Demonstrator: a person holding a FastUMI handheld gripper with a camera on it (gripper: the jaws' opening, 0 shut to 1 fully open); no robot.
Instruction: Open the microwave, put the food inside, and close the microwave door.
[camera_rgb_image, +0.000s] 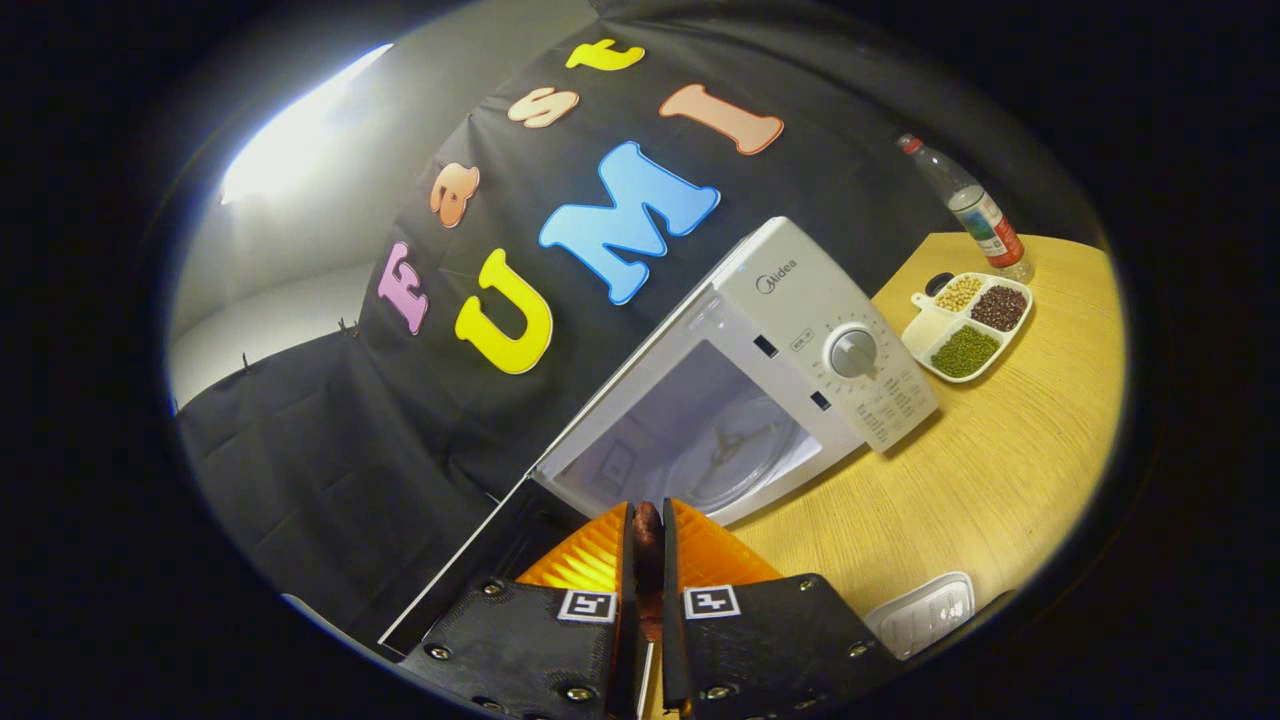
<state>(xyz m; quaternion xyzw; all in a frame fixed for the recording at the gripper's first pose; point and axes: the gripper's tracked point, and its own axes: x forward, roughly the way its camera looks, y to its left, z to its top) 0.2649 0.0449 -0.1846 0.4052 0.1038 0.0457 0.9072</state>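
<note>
One step of three looks finished: the white box-shaped microwave (790, 340) on the pale wooden worktop (1000, 480) has its dark-framed door (470, 560) swung fully open, and the cavity with its round glass turntable (740, 450) is free. The hand-held gripper (647, 530) hovers just in front of this cavity, its fingers nearly pressed together and pinching a small dark reddish-brown piece of food (647, 522) between them. So the food is not yet inside the microwave, I judge; placing it and closing the door are left. Beyond the microwave stand a white divided dish of beans (968, 325) and a clear plastic bottle (965, 205).
</note>
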